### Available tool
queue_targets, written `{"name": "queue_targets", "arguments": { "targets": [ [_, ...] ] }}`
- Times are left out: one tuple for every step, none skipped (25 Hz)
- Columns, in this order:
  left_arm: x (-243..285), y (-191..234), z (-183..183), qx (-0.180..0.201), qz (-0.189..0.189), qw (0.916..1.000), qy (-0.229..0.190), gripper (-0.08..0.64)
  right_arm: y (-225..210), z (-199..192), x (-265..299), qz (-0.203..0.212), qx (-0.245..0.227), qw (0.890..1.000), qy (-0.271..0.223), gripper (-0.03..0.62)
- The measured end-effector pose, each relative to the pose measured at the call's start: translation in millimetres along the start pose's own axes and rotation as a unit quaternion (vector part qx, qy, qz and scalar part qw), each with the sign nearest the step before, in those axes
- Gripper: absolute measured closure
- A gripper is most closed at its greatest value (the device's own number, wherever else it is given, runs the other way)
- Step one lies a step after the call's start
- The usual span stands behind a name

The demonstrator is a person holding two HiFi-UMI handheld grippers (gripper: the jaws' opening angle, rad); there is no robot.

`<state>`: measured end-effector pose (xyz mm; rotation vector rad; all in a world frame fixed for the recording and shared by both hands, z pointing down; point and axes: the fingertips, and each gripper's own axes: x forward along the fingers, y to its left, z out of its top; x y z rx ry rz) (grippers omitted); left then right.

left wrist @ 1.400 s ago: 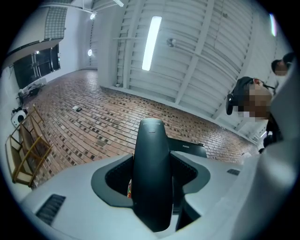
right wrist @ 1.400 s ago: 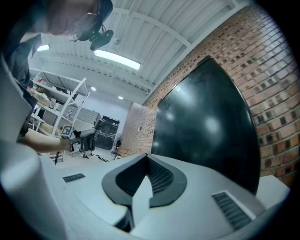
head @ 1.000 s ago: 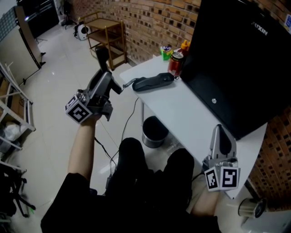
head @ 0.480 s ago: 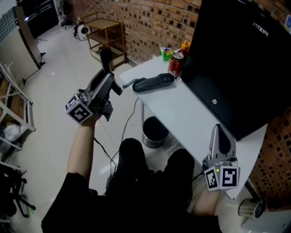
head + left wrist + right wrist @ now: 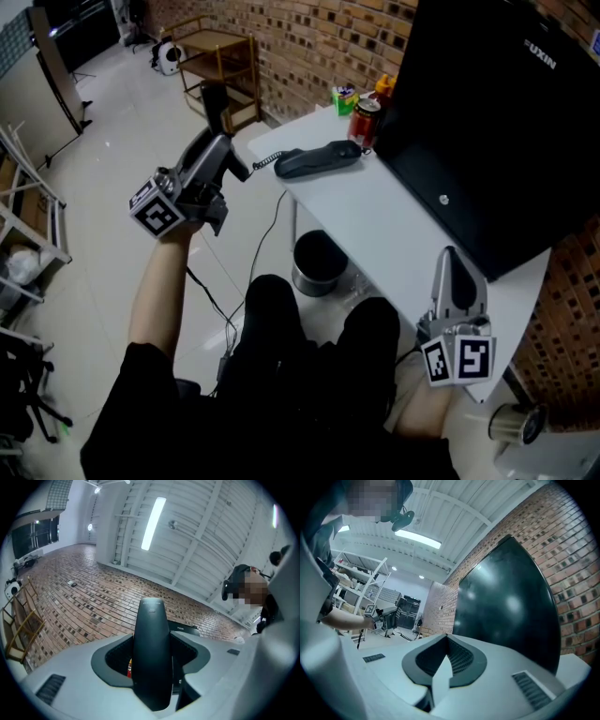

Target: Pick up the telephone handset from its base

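My left gripper [image 5: 221,152] is raised over the floor, left of the white table [image 5: 375,225], and is shut on the black telephone handset [image 5: 215,99]. The handset sticks up past the jaws. In the left gripper view the handset [image 5: 151,653] stands upright between the pads and fills the gap. Its coiled cord [image 5: 262,165] runs to the dark grey phone base [image 5: 315,159] on the table's far left corner. My right gripper [image 5: 454,274] rests at the table's near right edge, shut with nothing in it; in the right gripper view its fingertips [image 5: 440,666] meet.
A large black screen [image 5: 497,122] fills the table's right side. A red can [image 5: 365,116] and small green and orange containers [image 5: 345,97] stand behind the base by the brick wall. A dark bin [image 5: 317,266] sits under the table. A wooden shelf [image 5: 225,64] stands beyond.
The head view has shifted slightly. Both grippers keep their places, and the left one still holds the handset.
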<state>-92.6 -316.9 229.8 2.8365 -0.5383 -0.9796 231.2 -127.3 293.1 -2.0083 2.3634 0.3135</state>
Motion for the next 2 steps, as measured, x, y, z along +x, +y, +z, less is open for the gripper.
{"name": "queue_targets", "arguments": {
  "targets": [
    [0.3, 1.8, 0.9, -0.002, 0.001, 1.0000, 0.002, 0.307, 0.3, 0.4, -0.3, 0.000, 0.000, 1.000, 0.000, 0.583],
    [0.4, 3.7, 1.9, -0.003, 0.002, 1.0000, 0.004, 0.307, 0.5, 0.8, -0.6, 0.001, -0.001, 1.000, -0.001, 0.583]
  ]
}}
